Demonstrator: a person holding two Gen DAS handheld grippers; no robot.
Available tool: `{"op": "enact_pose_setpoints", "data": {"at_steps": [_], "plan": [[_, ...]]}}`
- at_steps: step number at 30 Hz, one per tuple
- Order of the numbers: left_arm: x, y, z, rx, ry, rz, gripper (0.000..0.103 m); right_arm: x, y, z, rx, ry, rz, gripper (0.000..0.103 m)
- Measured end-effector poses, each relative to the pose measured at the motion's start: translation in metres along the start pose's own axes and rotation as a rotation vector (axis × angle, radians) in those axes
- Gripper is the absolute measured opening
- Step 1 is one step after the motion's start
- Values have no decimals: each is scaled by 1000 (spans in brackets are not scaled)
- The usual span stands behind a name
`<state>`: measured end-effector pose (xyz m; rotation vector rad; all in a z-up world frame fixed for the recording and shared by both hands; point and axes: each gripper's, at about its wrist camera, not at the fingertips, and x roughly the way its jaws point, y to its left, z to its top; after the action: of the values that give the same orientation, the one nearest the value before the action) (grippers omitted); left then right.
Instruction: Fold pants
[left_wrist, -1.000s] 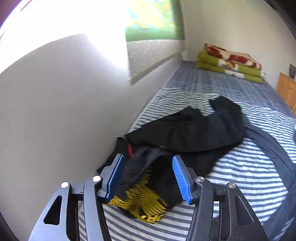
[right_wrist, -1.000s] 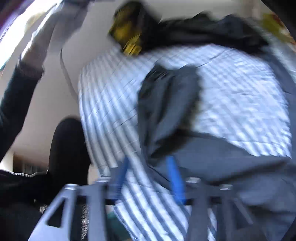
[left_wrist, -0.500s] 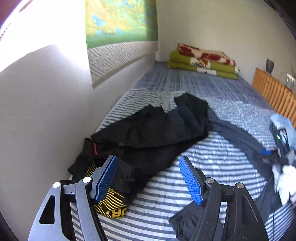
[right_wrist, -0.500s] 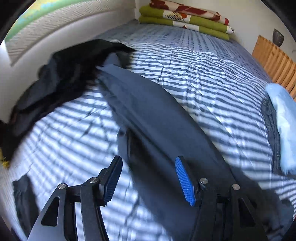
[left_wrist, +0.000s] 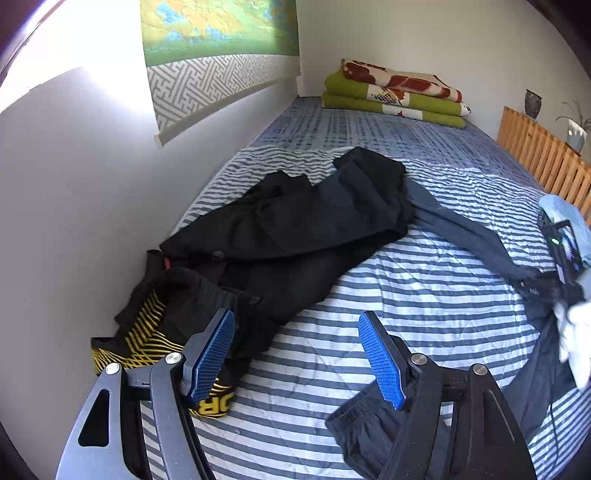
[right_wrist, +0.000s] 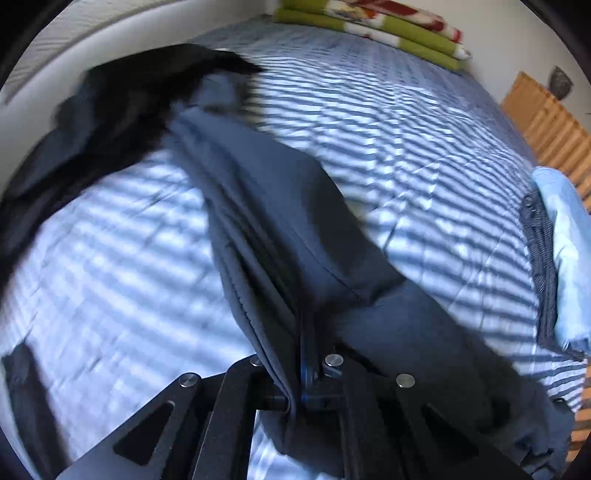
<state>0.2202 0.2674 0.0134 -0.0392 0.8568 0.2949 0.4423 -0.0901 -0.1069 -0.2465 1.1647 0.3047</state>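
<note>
Half a second before, the right tool (right_wrist: 308, 354) had hung with its blue pads spread wide over the grey pants (right_wrist: 280, 206); now it had closed, the pads pinched on a bunched fold of that cloth right at the bottom of its view. The pants ran from the pinch away up the bed (right_wrist: 388, 122), the far end lying against the pile of black clothes (right_wrist: 122, 103), and the right view had gone blurred. The left tool (left_wrist: 297, 354) had barely shifted: its pads were apart as before, holding nothing, above bare striped cover. Just beside its left pad lay the black and yellow garment (left_wrist: 147, 332), and below its right pad a dark crumpled piece of cloth (left_wrist: 365, 432).

In the left view the grey pants (left_wrist: 461, 232) stretched from the black clothes (left_wrist: 295, 229) across to the right edge, where the right tool (left_wrist: 565, 251) and a white-gloved hand (left_wrist: 576, 339) showed, partly cut off.

The bed (left_wrist: 424, 295) had a blue and white striped cover and stood against a white wall (left_wrist: 74, 192). At the right edge lay a light blue folded cloth (right_wrist: 565, 254) over something darker. Further up, a hanging picture (left_wrist: 218, 48) was on the wall, a wooden slatted rail (left_wrist: 543, 155) ran along the right, and folded green and red blankets (left_wrist: 395, 92) sat at the far end. A dark vase (left_wrist: 533, 103) stood beyond the rail.
</note>
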Motion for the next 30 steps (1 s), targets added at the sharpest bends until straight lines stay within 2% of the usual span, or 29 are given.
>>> {"op": "enact_pose_setpoints", "data": {"at_steps": [4,10,15,17,19,20,21,23,26,28,30], "plan": [[2,-13,-8,12,18,-20,73,-37,27,-53,-111,-9,82,2],[9,-42,-23,5,74,-124,73,-76,64,-153,-238,15,228,2],[26,-98,-34,53,138,-209,73,-106,95,-220,-385,40,353,3],[33,-126,-39,82,158,-236,73,-124,100,-238,-423,10,319,7],[41,-157,-44,106,187,-277,74,-141,83,-242,-361,-12,315,24],[45,-172,-49,118,209,-301,74,-150,67,-241,-305,-32,314,37],[51,-189,-54,133,238,-324,74,-157,51,-238,-255,-55,307,41],[60,-223,-65,170,296,-375,74,-174,3,-235,-119,-108,257,41],[56,-262,-80,221,332,-471,74,-191,-87,-227,127,-162,123,41],[51,-282,-84,245,338,-507,74,-198,-146,-225,287,-161,5,44],[46,-301,-85,257,349,-572,83,-201,-206,-222,430,-144,-83,45]]}}
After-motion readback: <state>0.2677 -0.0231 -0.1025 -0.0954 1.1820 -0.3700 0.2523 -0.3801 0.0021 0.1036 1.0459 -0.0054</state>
